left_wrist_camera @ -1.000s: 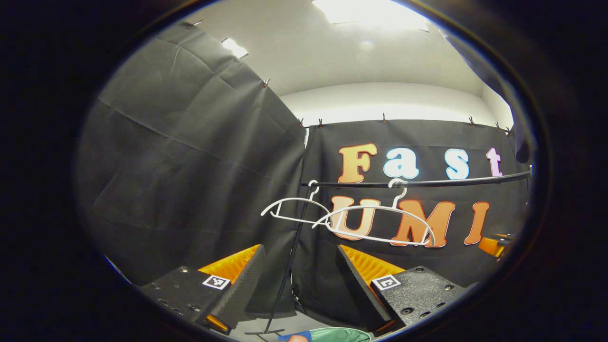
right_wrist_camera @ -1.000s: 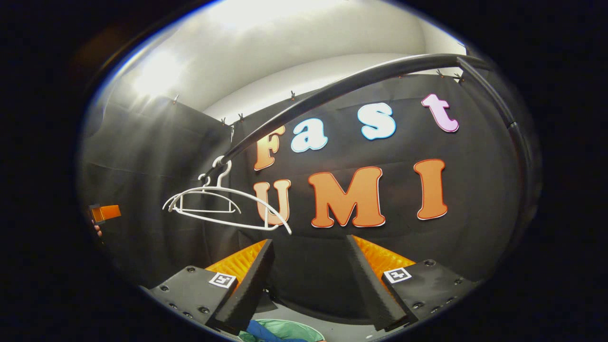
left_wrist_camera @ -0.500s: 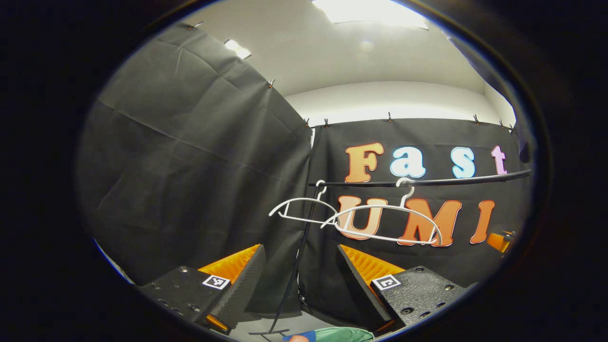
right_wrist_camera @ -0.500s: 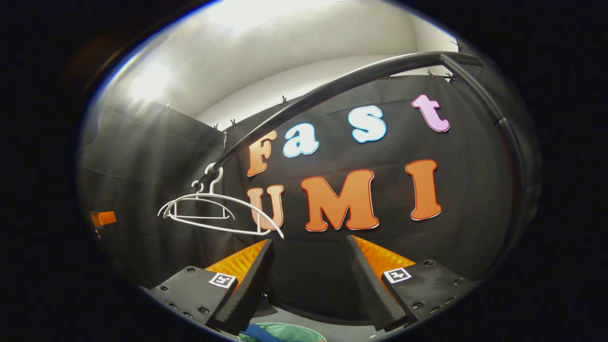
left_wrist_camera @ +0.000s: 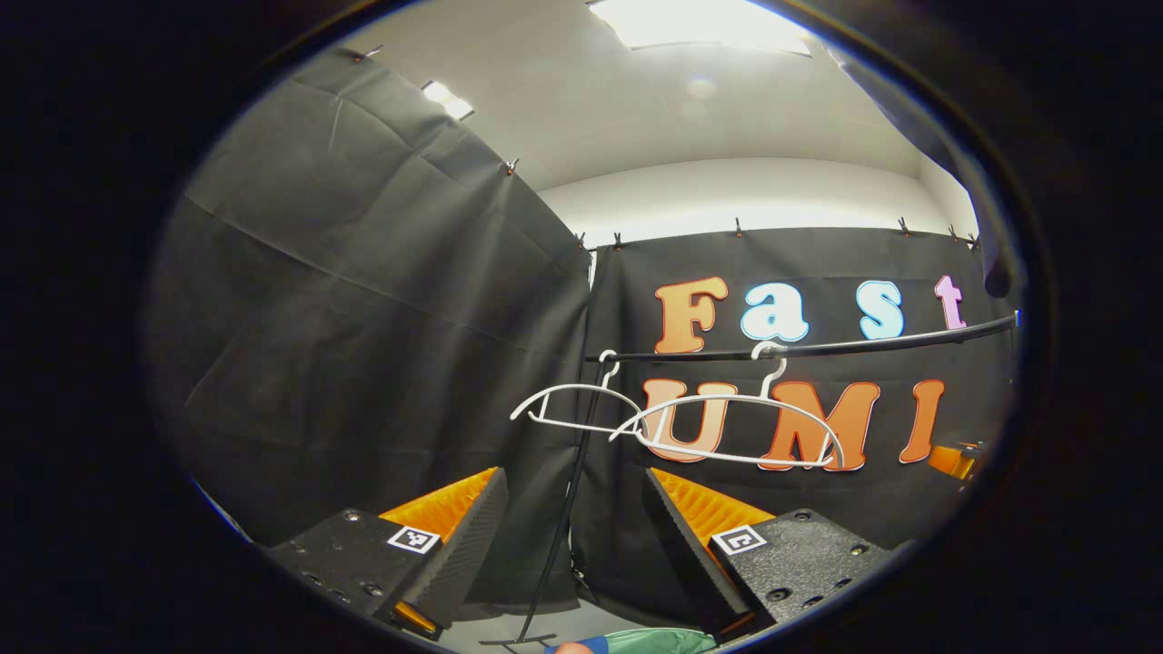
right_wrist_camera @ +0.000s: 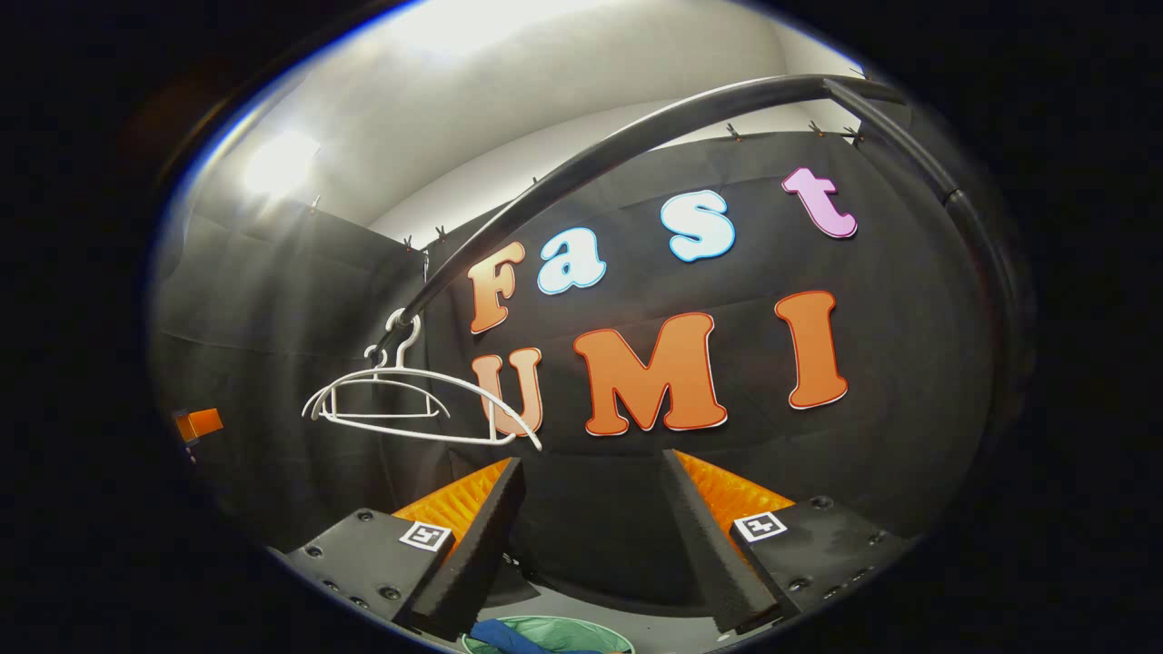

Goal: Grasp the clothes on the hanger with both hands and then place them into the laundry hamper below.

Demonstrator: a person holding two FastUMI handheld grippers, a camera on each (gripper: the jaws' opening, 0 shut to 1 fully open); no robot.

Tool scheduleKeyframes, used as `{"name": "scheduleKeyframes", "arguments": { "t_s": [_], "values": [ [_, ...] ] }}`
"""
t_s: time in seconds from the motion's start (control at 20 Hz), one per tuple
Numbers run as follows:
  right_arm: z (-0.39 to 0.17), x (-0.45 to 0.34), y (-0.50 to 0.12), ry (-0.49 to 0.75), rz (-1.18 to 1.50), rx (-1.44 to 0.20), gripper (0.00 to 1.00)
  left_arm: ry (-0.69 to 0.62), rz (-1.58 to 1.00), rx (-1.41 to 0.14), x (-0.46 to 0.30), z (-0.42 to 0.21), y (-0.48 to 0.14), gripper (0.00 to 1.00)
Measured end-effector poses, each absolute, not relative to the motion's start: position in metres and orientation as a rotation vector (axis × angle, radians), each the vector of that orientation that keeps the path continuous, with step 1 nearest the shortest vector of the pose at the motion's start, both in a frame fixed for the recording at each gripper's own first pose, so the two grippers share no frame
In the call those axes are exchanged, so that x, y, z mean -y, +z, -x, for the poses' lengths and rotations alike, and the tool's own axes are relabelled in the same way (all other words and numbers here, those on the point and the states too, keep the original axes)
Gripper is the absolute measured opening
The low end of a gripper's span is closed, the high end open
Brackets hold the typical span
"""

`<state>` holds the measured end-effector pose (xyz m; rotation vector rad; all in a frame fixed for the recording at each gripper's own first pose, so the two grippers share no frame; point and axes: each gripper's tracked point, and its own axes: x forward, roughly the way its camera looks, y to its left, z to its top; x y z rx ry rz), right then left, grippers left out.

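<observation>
Left gripper (left_wrist_camera: 574, 522) spread wide, nothing between the black foam-faced fingers (left_wrist_camera: 472, 536) backed with ribbed orange plastic. Right gripper (right_wrist_camera: 595, 518) likewise parted and empty, same wedge-shaped pads (right_wrist_camera: 477, 536). Below both, at the bottom edge, a rounded green laundry hamper (right_wrist_camera: 563, 634) with blue clothes (right_wrist_camera: 504, 633) lying over its rim, seen too in the left gripper view (left_wrist_camera: 668, 641). Farther out, two thin white wire hangers (left_wrist_camera: 736, 427), bare, hooked on a slim black clothes rail (left_wrist_camera: 818, 348), long axes roughly along the rail. Same pair bunched near the rail's left end in the right gripper view (right_wrist_camera: 409, 404).
</observation>
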<state>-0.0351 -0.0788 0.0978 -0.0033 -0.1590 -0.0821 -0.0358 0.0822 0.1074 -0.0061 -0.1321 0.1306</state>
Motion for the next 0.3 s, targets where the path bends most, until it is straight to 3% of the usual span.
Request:
{"name": "scheduleKeyframes", "arguments": {
  "t_s": [0.05, 0.3],
  "values": [
    [0.0342, 0.078, 0.0981, -0.08, 0.002, 0.159, 0.89, 0.127, 0.004, 0.133, -0.0803, 0.0356, 0.1078, 0.94],
    [0.0341, 0.0787, 0.0963, -0.079, -0.003, 0.158, 0.89, 0.109, -0.001, 0.13, -0.0745, 0.03, 0.1059, 0.89]
  ]
}}
